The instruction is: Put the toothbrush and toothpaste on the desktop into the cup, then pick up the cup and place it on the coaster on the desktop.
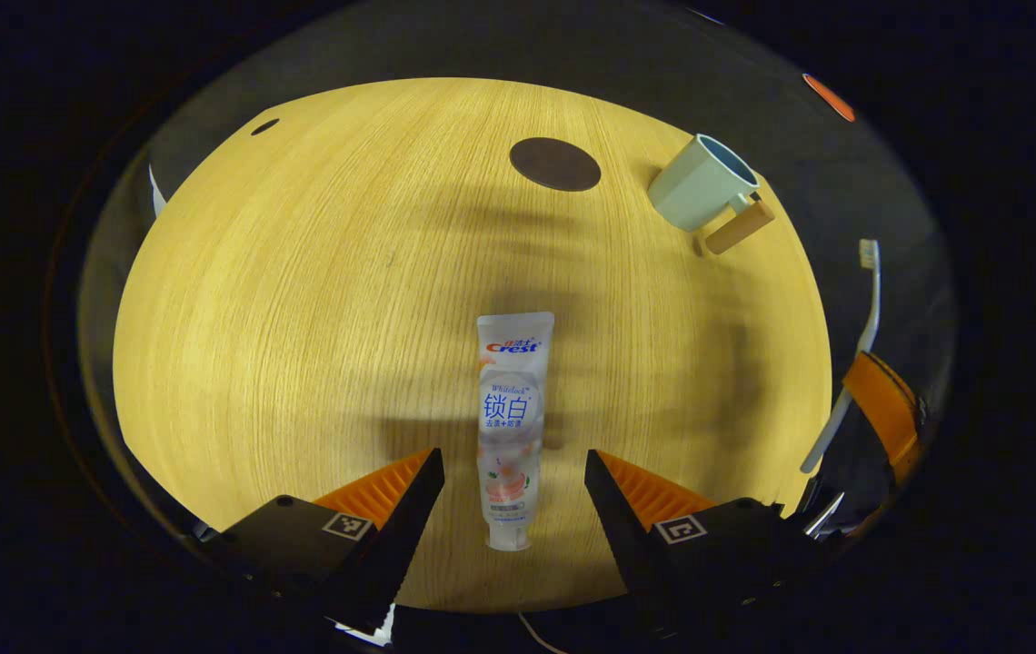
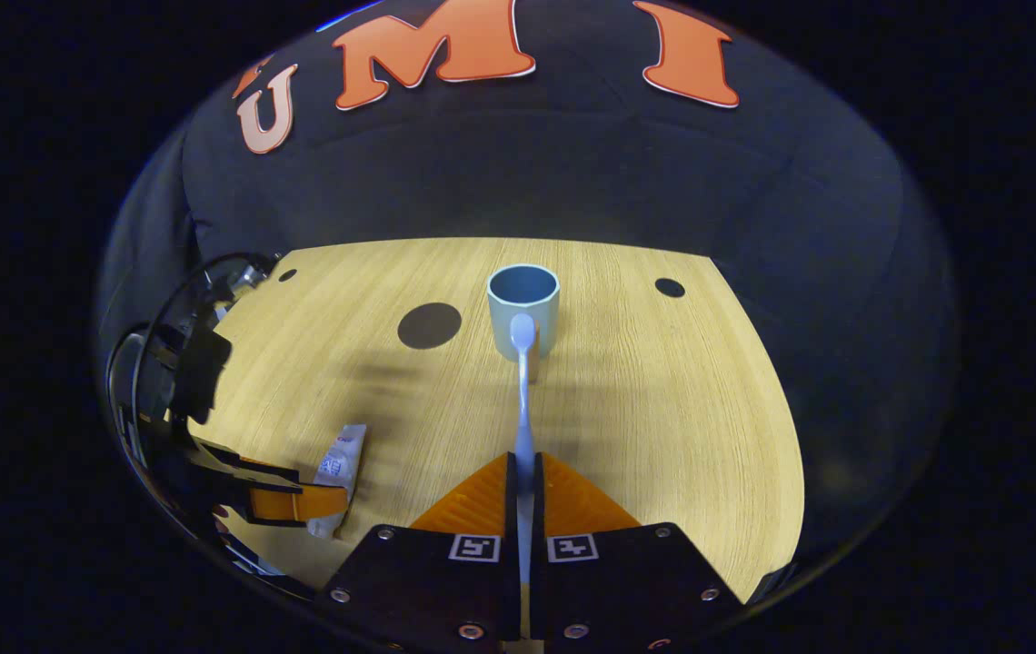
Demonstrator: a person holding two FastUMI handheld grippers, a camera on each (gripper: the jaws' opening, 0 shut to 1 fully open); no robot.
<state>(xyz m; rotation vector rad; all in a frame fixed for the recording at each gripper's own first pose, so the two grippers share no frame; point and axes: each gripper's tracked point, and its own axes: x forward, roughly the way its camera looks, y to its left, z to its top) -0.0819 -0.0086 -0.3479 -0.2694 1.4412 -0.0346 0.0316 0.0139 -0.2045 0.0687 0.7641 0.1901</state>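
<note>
Presently: left gripper (image 1: 513,472) wide, straddling white toothpaste tube (image 1: 511,427) on wooden desktop (image 1: 300,318); right gripper (image 2: 523,472) clamped on white toothbrush (image 2: 523,381), facing pale-green cup (image 2: 523,304).

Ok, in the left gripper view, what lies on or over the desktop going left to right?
Toothpaste lying between the open left gripper → dark round coaster → cup with its wooden handle → toothbrush, held off the desktop by the right gripper.
</note>
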